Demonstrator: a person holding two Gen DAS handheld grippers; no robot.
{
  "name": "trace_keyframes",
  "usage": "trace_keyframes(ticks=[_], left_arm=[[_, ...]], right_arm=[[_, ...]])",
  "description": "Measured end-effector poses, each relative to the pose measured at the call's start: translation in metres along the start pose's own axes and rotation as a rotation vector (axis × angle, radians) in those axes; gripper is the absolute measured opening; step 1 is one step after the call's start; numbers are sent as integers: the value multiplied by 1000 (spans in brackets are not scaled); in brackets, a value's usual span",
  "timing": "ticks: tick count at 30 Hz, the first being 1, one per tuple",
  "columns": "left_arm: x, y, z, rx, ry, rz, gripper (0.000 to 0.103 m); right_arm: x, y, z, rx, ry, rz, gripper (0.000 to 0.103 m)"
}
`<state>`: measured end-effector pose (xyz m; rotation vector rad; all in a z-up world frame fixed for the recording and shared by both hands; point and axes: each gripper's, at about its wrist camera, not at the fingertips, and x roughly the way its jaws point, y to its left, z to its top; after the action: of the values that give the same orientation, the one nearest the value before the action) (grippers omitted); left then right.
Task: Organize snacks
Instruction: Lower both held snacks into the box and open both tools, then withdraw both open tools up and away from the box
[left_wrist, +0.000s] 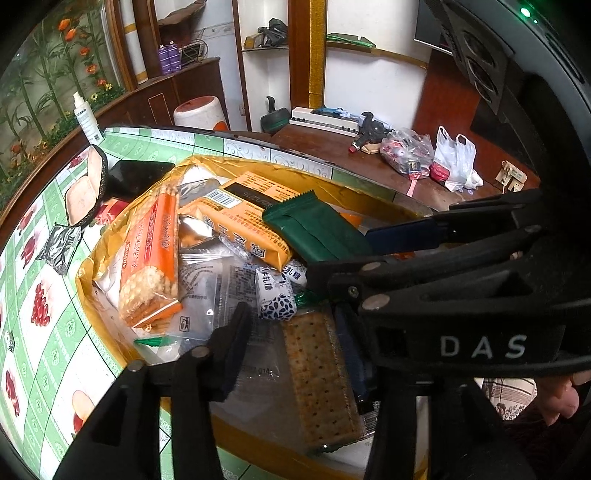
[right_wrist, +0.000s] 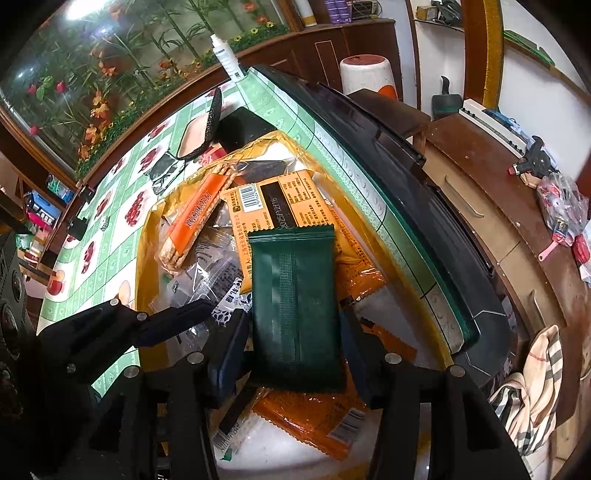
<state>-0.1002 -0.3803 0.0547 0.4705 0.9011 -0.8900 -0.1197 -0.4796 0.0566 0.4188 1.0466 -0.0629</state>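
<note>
Hovering over a gold-rimmed tray (right_wrist: 147, 236) heaped with snacks, both grippers point steeply down at the pile. The right gripper (right_wrist: 295, 350) straddles a dark green packet (right_wrist: 295, 306) lying on top of orange wrappers — its fingers stand spread either side, and whether the pads touch the packet I cannot tell. The left gripper (left_wrist: 291, 343) is parted over a clear-wrapped cracker (left_wrist: 319, 373), pinching nothing. An orange-banded biscuit pack (left_wrist: 149, 258) leans at the tray's left side — on a green checked tablecloth (left_wrist: 48, 354).
</note>
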Motion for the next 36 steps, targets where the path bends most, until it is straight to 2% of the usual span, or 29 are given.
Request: trace_keyframes(ticks=[36], left_arm=[[-15, 5, -12, 8, -22, 4, 68]], right_arm=[[-15, 5, -9, 46, -38, -20, 75]])
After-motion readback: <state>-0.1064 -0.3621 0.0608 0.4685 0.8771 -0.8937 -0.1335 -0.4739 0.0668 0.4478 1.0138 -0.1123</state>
